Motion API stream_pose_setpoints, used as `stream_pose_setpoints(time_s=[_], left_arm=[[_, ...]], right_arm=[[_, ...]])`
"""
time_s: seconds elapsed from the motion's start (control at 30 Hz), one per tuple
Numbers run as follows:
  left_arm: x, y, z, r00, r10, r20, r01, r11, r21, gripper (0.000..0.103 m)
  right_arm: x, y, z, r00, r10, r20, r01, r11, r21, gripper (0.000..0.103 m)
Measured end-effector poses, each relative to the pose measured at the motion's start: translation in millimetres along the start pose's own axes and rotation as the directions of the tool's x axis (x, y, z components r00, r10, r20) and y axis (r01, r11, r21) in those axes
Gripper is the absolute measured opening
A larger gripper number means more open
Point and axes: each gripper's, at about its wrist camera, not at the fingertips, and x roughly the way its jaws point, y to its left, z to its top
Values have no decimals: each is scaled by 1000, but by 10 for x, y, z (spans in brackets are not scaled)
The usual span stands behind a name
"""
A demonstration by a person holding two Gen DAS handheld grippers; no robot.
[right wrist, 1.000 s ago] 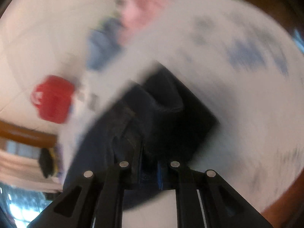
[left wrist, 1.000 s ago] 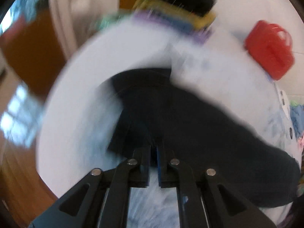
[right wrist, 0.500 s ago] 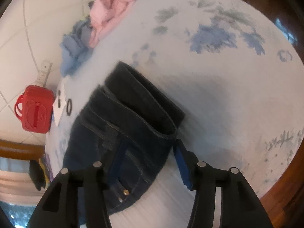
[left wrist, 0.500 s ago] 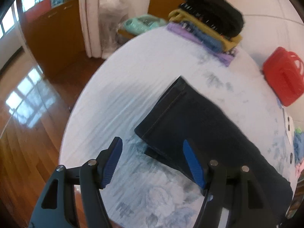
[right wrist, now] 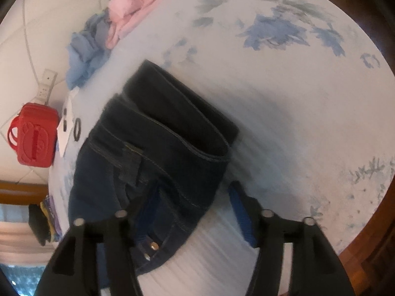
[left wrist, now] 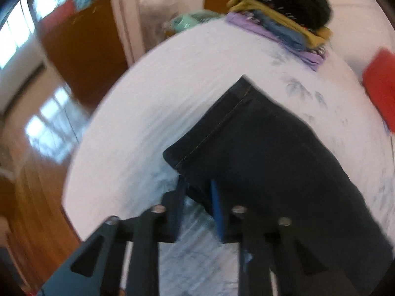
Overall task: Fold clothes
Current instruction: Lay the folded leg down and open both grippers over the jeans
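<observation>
Partly blurred, jeans [left wrist: 259,148] hem, tablecloth [left wrist: 160,86]

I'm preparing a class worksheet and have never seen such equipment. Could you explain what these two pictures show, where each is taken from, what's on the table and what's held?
There is no robot. A person holds a two-finger clamp in each hand, each with a camera looking along its fingers. One picture comes from the left gripper, the other from the right gripper. Dark jeans lie on a round flowered table, near folded clothes, crumpled clothes and a red bag. The left jaws are closing on the leg hem; the right jaws are opening around the waistband.
</observation>
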Motion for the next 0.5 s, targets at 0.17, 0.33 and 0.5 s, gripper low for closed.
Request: stream_pose_setpoints(time_s=[0.17, 0.33, 0.5], left_arm=[[-567, -36, 80, 974, 106, 199, -135, 982, 135, 8], [3, 125, 24, 996, 92, -15, -89, 989, 118, 12], [-310, 275, 82, 998, 11, 59, -13, 999, 39, 69]], right_arm=[[13, 28, 18, 1000, 0, -11, 0, 1000, -8, 70], [0, 9, 15, 1000, 11, -9, -11, 1000, -1, 70], [-218, 9, -27, 996, -80, 51, 81, 997, -19, 70]])
